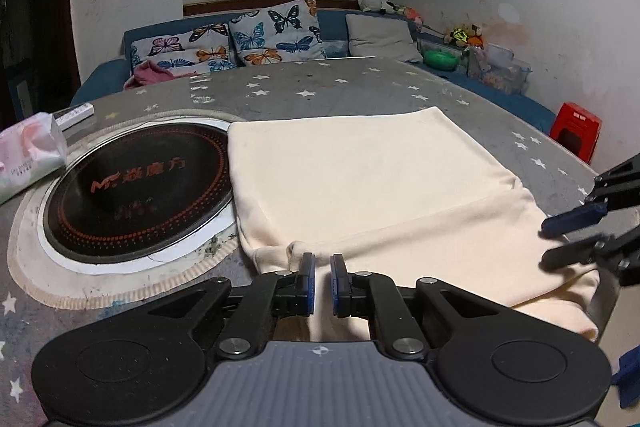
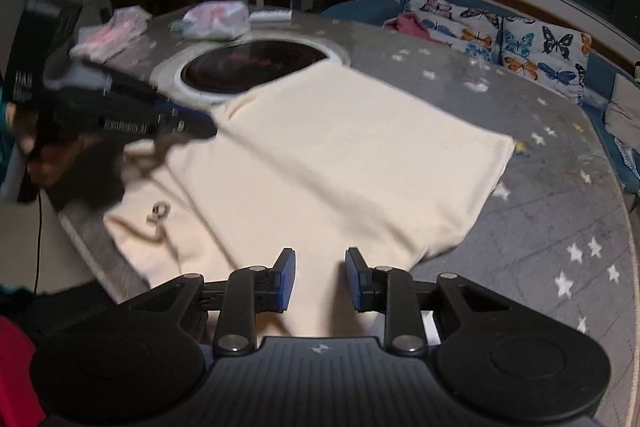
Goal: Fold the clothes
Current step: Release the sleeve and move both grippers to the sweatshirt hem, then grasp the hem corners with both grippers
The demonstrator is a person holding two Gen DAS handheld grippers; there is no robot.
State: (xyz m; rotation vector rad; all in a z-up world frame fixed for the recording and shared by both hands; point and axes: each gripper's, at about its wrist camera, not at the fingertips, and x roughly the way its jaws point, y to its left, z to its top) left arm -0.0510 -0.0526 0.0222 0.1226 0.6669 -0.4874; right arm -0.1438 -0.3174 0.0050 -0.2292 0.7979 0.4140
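While the cream garment lay partly folded on the bench, both grippers, left and right, hung released over its near edge; overhanging cloth might slide off.

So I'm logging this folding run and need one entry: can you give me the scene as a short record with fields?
surface: round table with grey star-print cover
garment: cream garment, lying mostly flat, near part draped over the table's near edge
left gripper: jaws narrowly apart over the garment's near edge, grip unclear
right gripper: open, above the garment
inset: black round cooktop, garment edge touching it
other: tissue pack left of the cooktop
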